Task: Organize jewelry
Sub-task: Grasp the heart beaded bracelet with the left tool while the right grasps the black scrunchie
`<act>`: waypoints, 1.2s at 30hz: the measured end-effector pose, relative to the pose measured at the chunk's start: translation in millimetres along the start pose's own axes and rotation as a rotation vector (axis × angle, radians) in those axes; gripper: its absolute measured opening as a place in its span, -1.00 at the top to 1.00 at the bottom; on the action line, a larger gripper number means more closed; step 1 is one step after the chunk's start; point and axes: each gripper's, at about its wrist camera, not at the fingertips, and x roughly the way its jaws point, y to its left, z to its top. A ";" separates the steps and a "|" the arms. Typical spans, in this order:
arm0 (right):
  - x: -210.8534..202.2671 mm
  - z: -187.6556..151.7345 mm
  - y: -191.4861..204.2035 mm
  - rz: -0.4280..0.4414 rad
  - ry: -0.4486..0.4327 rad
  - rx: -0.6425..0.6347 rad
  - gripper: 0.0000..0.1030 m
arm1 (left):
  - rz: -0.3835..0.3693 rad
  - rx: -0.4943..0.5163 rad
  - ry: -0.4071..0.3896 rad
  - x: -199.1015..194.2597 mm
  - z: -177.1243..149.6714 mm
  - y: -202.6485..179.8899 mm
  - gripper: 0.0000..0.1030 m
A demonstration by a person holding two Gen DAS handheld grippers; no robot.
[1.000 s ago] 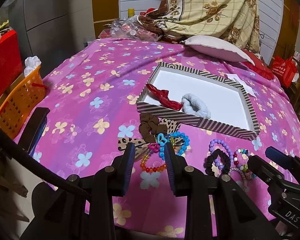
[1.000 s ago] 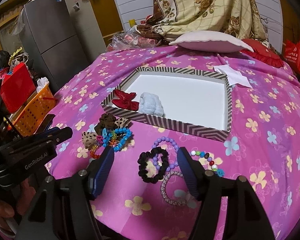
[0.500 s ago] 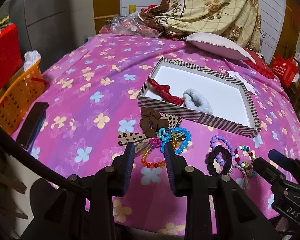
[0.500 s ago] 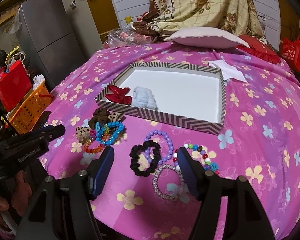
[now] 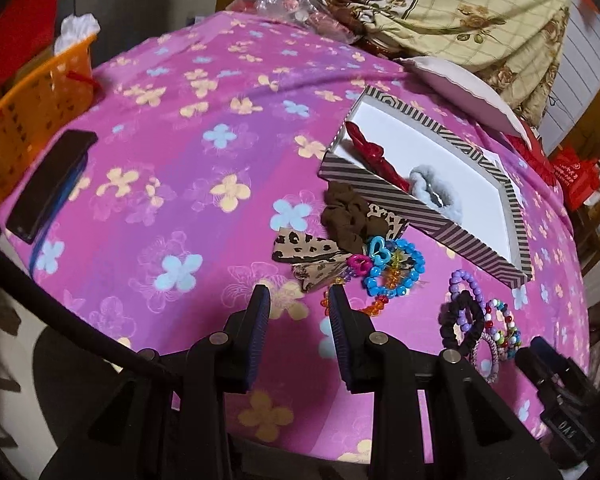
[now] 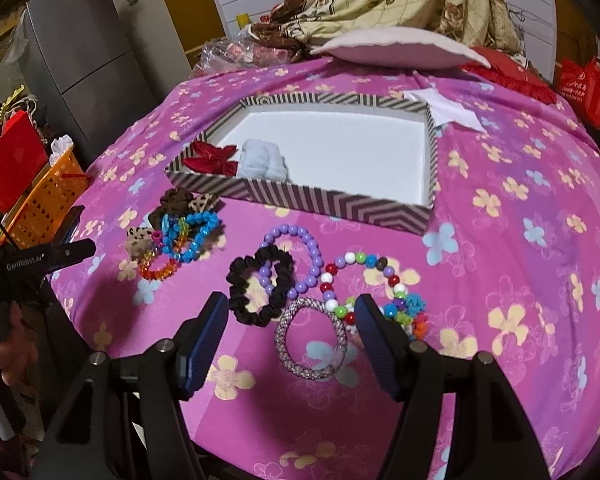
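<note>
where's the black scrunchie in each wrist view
Left wrist: black scrunchie low right, beyond the claw.
Right wrist: black scrunchie centre, just ahead of the open claw.
Shared landmark: striped box, beyond it in both views.

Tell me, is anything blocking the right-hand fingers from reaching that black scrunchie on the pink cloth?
Nothing visible does. The right gripper is open, and the black scrunchie lies just beyond its fingers on bare cloth. Note the purple bead bracelet overlaps the scrunchie's far side, so it may drag along.
</note>
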 end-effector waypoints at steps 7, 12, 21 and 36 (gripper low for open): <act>9.4 1.1 4.3 0.016 0.016 -0.020 -0.33 | -0.048 0.095 0.054 20.5 -3.8 -19.1 0.02; 14.7 5.8 8.8 0.026 0.020 -0.050 -0.33 | -0.030 0.162 0.059 31.2 -11.9 -32.9 0.02; 28.0 10.7 19.5 0.046 0.041 -0.081 -0.33 | -0.003 0.076 0.088 52.1 -7.5 -27.4 0.02; 53.0 18.6 24.6 0.031 0.078 -0.141 -0.32 | -0.017 0.056 0.105 60.0 -4.2 -21.1 0.15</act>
